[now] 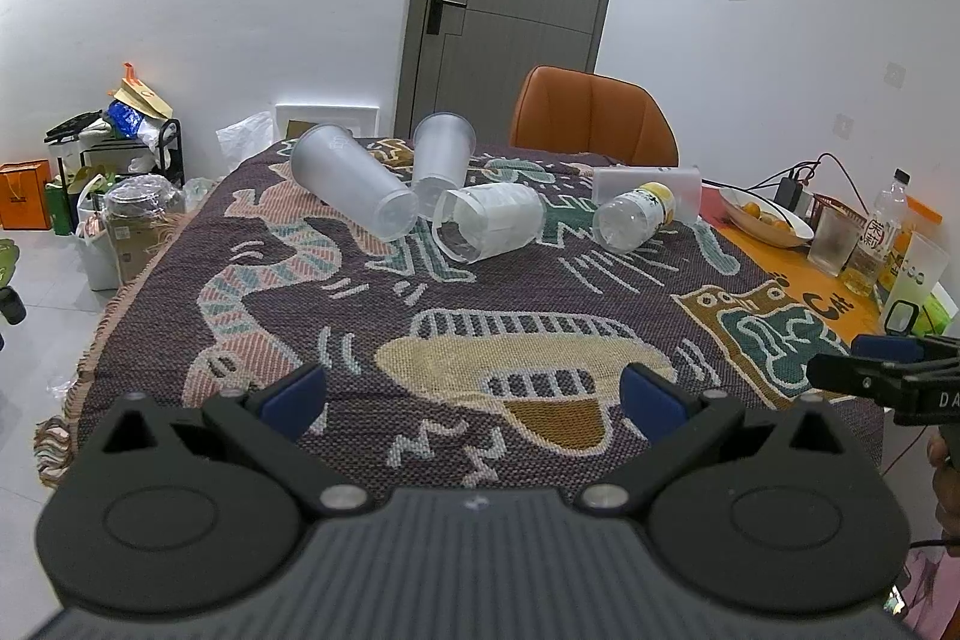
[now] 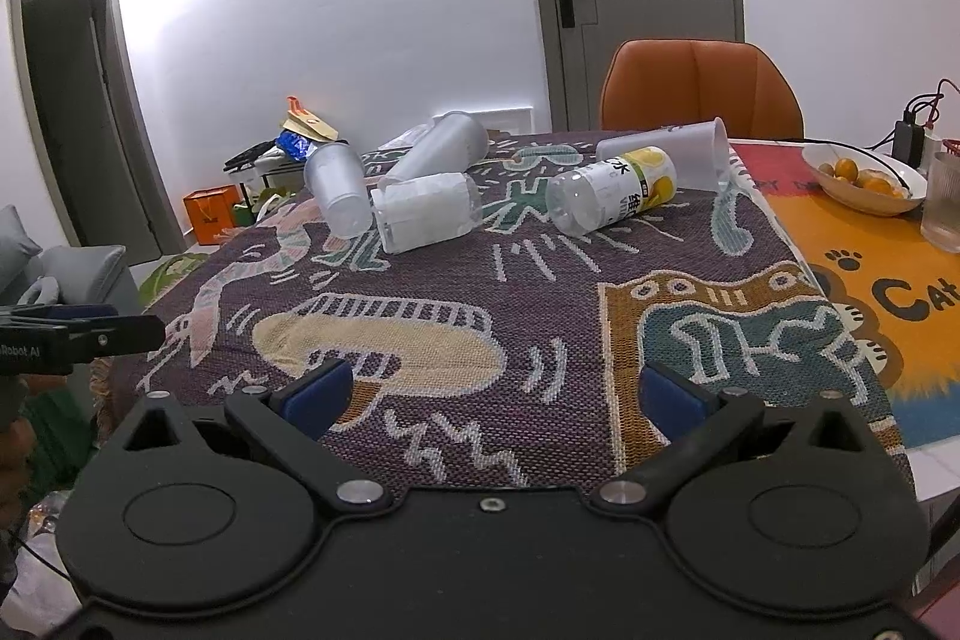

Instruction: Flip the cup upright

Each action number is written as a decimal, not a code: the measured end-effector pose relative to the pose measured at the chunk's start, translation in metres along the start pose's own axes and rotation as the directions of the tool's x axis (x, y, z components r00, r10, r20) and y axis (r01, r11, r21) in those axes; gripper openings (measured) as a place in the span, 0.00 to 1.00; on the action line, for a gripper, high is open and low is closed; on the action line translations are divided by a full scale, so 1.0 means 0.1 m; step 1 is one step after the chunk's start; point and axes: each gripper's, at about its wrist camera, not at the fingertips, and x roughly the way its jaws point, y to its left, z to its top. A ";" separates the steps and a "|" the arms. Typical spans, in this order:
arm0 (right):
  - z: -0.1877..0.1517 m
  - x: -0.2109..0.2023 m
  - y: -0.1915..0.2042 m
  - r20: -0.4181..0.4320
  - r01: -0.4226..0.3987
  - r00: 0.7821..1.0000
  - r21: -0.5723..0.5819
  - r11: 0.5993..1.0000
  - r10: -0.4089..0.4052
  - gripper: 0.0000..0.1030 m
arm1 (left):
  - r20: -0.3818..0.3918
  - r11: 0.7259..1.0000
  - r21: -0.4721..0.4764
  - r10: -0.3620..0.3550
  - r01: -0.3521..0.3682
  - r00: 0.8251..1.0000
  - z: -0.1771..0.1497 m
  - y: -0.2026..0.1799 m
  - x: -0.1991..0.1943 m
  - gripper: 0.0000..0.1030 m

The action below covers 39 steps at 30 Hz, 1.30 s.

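Note:
Several translucent plastic cups lie on their sides at the far end of a patterned woven cloth: a tall frosted cup at left, another frosted cup behind it, a cup with a white label in the middle, and a fourth cup at the back right. In the right wrist view they show as the left cup, the rear cup, the labelled cup and the back right cup. My left gripper and right gripper are open and empty, low over the cloth's near end.
A plastic bottle with a yellow label lies on its side among the cups. An orange chair stands behind the table. A bowl of oranges, a glass, bottles and cables crowd the table's right side. Bags and boxes sit on the floor at left.

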 end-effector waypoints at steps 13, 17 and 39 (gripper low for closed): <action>0.02 -0.02 -0.01 0.006 0.000 1.000 0.001 1.000 0.000 1.00 | 0.019 1.000 -0.002 0.012 -0.012 1.000 0.02 0.03 -0.05 1.00; 0.02 -0.02 0.00 0.005 0.000 1.000 -0.006 1.000 0.000 1.00 | 0.018 1.000 -0.002 0.012 -0.012 1.000 0.02 0.03 -0.05 1.00; 0.03 -0.01 0.00 0.007 0.007 1.000 -0.010 1.000 -0.007 1.00 | 0.019 1.000 -0.006 0.012 -0.012 1.000 0.02 0.05 -0.06 1.00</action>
